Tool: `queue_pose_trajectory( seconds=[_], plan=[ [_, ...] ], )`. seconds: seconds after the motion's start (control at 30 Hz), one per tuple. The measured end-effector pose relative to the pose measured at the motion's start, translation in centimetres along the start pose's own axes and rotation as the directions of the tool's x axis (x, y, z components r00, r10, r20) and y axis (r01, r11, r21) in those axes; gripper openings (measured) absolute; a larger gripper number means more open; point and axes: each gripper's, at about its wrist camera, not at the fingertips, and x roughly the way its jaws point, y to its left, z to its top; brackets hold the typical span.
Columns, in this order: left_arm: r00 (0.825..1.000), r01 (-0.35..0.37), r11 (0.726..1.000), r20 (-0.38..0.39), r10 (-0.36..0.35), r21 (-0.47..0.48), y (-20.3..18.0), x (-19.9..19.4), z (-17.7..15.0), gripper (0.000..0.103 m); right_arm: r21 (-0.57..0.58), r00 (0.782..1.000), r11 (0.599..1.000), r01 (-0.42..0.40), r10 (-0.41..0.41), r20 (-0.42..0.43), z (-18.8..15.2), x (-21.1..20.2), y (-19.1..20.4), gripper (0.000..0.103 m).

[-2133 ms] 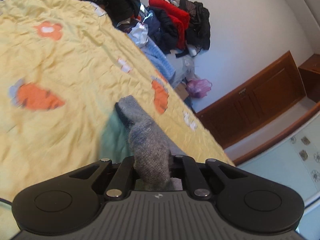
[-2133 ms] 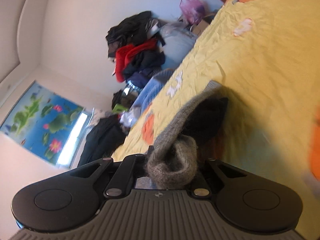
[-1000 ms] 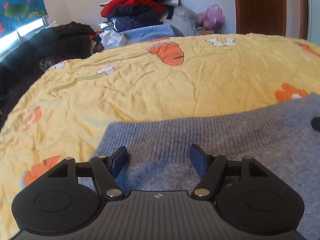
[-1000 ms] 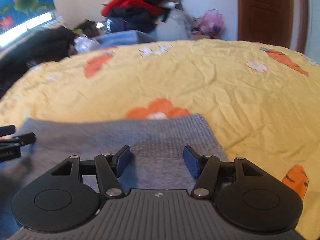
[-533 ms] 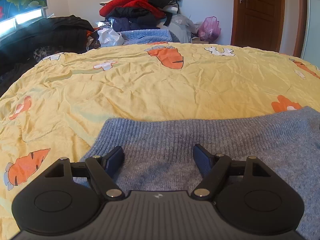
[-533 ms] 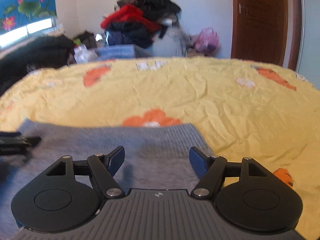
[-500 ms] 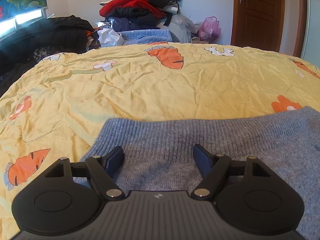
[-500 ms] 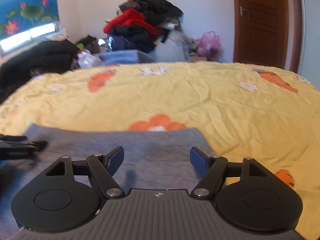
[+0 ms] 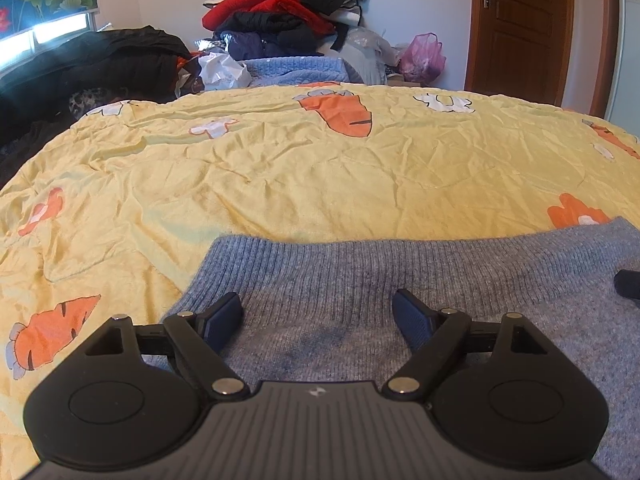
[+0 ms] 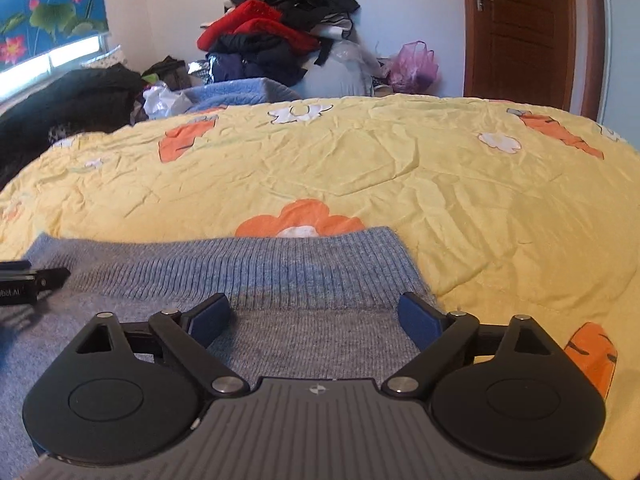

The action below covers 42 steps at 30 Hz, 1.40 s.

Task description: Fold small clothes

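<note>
The left gripper (image 9: 318, 312) sits at the bottom centre of its view with its jaws spread wide and nothing between them; the blue pads (image 9: 224, 314) hang over the grey sweater (image 9: 360, 280). The sweater lies flat on the yellow bedspread (image 9: 280, 168), filling the lower right of this frame, its ribbed edge running across the middle and its corner at centre left. A dark tip of the other gripper pokes in at the right edge.

The right gripper (image 10: 316, 314) is likewise spread, empty, over the same sweater (image 10: 240, 272), which here fills the lower left, with its other corner at centre right. Only this view shows the orange flower print (image 10: 300, 220) half tucked under the ribbed edge, and the left gripper's finger at the left edge.

Beyond the bed, both views show a pile of clothes (image 9: 280, 12), a pink bag (image 10: 412, 66) and a wooden door (image 9: 520, 28).
</note>
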Motion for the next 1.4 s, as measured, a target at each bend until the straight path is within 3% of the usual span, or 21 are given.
queue_pose_trajectory(
  seconds=[0.13,0.23,0.33,0.47,0.6,0.7,0.73,0.8,0.87,0.97,1.0,1.1,1.17,1.2,1.23,1.27,1.3,1.37,1.4],
  plan=[
    [0.994,-0.089,0.994,0.056,0.092,-0.058,0.9,-3.3,-0.9,0.083,0.002,1.000,1.000,-0.002,0.002,0.006,-0.1,-0.3,0.1,0.096],
    [0.992,-0.056,0.986,0.099,0.072,-0.160,3.8,-8.6,-2.9,0.083,0.062,0.999,0.998,-0.011,0.008,0.054,-0.5,-3.2,-0.8,0.091],
    [0.997,-0.014,0.948,0.070,0.038,-0.319,7.5,-13.5,-6.8,0.083,0.114,0.989,0.988,-0.101,0.087,0.117,-1.8,-7.9,-2.0,0.095],
    [1.000,0.026,0.847,0.003,-0.029,-0.531,10.4,-17.9,-12.5,0.083,0.141,0.991,0.988,-0.064,0.046,0.123,-4.7,-12.6,-4.0,0.095],
    [0.988,0.110,0.680,0.006,-0.154,-0.725,11.1,-19.7,-16.6,0.083,0.277,0.993,0.955,-0.106,0.087,0.080,-7.5,-16.2,-6.7,0.095],
    [0.987,0.131,0.656,0.033,-0.159,-0.744,10.7,-19.3,-16.4,0.084,0.368,0.989,0.919,-0.142,0.147,0.013,-9.7,-17.6,-7.7,0.095],
    [0.981,0.154,0.630,0.043,-0.189,-0.761,10.8,-18.9,-16.0,0.084,0.390,0.988,0.910,-0.141,0.157,-0.009,-10.4,-17.8,-7.8,0.095],
    [0.958,0.214,0.554,0.062,-0.280,-0.805,11.0,-17.4,-15.7,0.084,0.437,0.982,0.888,-0.144,0.183,-0.047,-11.4,-18.0,-8.0,0.095],
    [0.941,0.242,0.482,0.084,-0.327,-0.842,11.0,-16.4,-15.6,0.084,0.495,0.978,0.854,-0.163,0.208,-0.036,-12.1,-18.2,-8.0,0.095],
    [0.929,0.252,0.407,0.102,-0.356,-0.878,10.8,-15.5,-15.4,0.083,0.540,0.964,0.818,-0.200,0.263,-0.041,-12.2,-17.8,-7.3,0.095],
    [0.928,0.252,0.399,0.102,-0.359,-0.882,10.7,-15.3,-15.4,0.083,0.550,0.957,0.806,-0.220,0.287,-0.037,-12.1,-17.5,-6.9,0.095],
    [0.935,0.231,0.419,0.081,-0.345,-0.878,10.5,-15.3,-15.2,0.072,0.572,0.954,0.782,-0.248,0.301,0.002,-11.8,-16.7,-6.4,0.094],
    [0.944,0.194,0.459,0.037,-0.329,-0.867,10.4,-15.3,-15.1,0.036,0.614,0.951,0.747,-0.255,0.310,0.018,-11.6,-15.9,-6.8,0.083],
    [0.948,0.167,0.479,0.006,-0.319,-0.862,10.6,-15.2,-15.2,0.027,0.633,0.949,0.731,-0.255,0.314,0.020,-11.5,-15.5,-6.9,0.078],
    [0.950,0.147,0.492,-0.015,-0.311,-0.858,10.8,-15.0,-15.3,0.014,0.646,0.948,0.722,-0.248,0.318,0.009,-11.5,-14.9,-6.9,0.060],
    [0.951,0.140,0.502,-0.025,-0.308,-0.853,11.1,-14.9,-15.5,0.009,0.651,0.945,0.721,-0.238,0.328,-0.017,-11.6,-14.3,-6.9,0.030],
    [0.954,0.140,0.523,-0.027,-0.300,-0.841,11.2,-14.9,-15.5,0.008,0.654,0.945,0.726,-0.214,0.322,-0.049,-12.0,-13.7,-6.8,0.015],
    [0.969,0.116,0.613,-0.046,-0.242,-0.781,10.8,-15.3,-14.5,0.007,0.653,0.947,0.722,-0.227,0.321,-0.026,-12.6,-13.5,-6.8,0.014],
    [0.974,0.111,0.645,-0.047,-0.222,-0.756,10.6,-15.5,-13.9,0.006,0.652,0.945,0.723,-0.230,0.325,-0.027,-12.6,-13.6,-6.6,0.014]
  ],
)
